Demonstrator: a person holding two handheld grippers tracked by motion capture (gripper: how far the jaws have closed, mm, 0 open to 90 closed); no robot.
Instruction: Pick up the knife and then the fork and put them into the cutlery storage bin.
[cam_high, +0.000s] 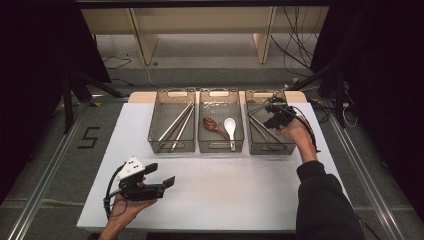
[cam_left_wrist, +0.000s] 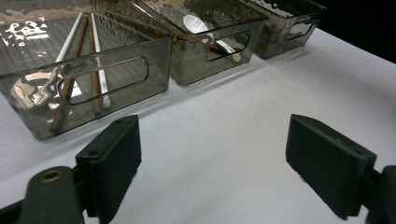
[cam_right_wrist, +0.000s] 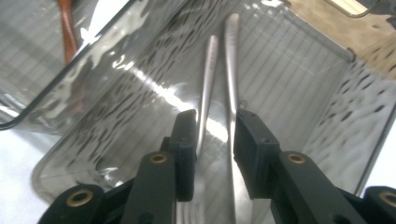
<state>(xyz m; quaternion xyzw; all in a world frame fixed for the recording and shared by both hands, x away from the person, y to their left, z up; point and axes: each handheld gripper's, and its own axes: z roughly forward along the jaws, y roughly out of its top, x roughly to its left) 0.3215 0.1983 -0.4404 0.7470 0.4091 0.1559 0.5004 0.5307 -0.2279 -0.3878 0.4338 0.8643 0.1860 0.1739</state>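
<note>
High view, step: I have the right gripper (cam_high: 274, 116) down in the smoky clear plastic bin at right of the row (cam_high: 286, 146), over the two silver metal utensil handles (cam_high: 258, 127); I judge this the drop-off of cutlery being sorted.
High view, left gripper (cam_high: 159, 176): lower left, jaws wide apart, holding nothing.
Left gripper view, room: bare white tabletop (cam_left_wrist: 224, 140) ahead; bin walls upper left.
Right gripper view, grip: jaws part-open, handles (cam_right_wrist: 219, 70) lying between them, seemingly released, though glare blurs it.
Next move: lift straight up, clearing the bin rim (cam_right_wrist: 70, 70).
</note>
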